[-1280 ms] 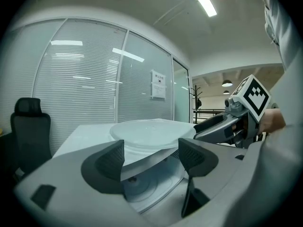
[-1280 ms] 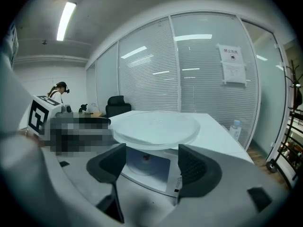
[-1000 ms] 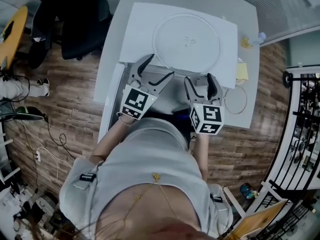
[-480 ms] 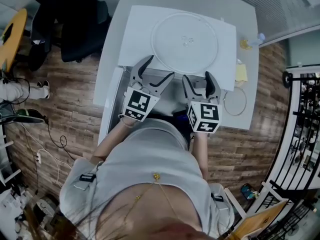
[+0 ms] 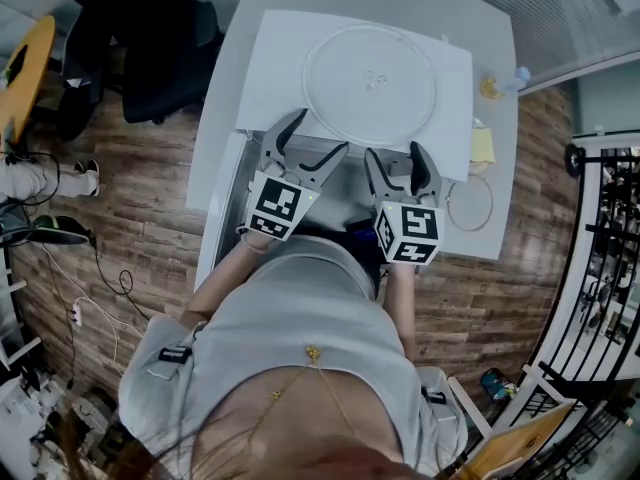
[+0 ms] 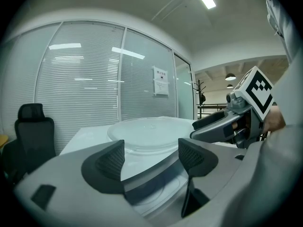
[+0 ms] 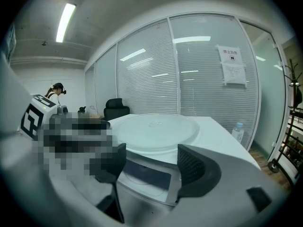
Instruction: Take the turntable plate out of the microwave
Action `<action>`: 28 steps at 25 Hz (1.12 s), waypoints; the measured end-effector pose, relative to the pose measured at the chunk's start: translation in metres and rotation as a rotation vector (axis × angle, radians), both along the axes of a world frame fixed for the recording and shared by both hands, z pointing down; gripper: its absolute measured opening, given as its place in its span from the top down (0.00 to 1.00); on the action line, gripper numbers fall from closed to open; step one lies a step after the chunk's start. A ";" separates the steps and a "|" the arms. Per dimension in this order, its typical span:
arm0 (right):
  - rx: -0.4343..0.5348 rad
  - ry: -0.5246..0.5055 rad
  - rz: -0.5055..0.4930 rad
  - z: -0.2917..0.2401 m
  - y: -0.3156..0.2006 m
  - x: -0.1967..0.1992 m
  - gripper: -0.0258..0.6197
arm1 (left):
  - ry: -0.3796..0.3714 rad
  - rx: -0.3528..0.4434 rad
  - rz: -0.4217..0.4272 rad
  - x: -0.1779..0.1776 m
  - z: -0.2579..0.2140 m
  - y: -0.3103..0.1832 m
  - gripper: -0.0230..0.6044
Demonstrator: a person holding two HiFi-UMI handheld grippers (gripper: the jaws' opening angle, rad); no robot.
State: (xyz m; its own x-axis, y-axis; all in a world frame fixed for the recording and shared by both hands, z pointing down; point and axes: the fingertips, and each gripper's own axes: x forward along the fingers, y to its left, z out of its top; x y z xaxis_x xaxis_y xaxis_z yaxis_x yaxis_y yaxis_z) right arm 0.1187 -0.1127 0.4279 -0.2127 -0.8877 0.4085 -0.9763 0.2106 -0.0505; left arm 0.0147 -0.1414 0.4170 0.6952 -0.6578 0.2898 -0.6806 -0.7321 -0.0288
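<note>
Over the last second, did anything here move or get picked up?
Nothing visibly changed. The glass plate lies on top of the microwave as before. The left gripper and right gripper still hang open and empty just in front of it.

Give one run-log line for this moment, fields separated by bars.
turntable plate: on top of microwave | left gripper: open, empty | right gripper: open, empty | phase: plate already out
</note>
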 end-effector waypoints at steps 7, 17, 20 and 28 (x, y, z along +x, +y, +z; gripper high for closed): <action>0.023 -0.001 -0.019 -0.003 0.001 -0.003 0.46 | 0.058 -0.015 0.009 -0.001 -0.003 0.000 0.40; 0.068 -0.022 -0.078 -0.009 0.008 -0.015 0.46 | 0.074 -0.033 0.056 0.004 -0.008 0.011 0.40; 0.066 -0.030 -0.088 -0.009 0.009 -0.016 0.46 | 0.077 -0.030 0.069 0.006 -0.009 0.016 0.40; 0.077 -0.058 -0.114 -0.010 0.016 -0.020 0.61 | 0.090 -0.050 0.121 0.014 -0.006 0.033 0.57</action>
State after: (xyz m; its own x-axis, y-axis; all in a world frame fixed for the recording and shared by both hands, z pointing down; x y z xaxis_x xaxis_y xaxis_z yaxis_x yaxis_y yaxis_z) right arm 0.0987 -0.0966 0.4183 -0.3354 -0.8845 0.3242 -0.9416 0.3256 -0.0860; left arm 0.0284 -0.1086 0.4110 0.7932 -0.5537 0.2533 -0.5853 -0.8081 0.0664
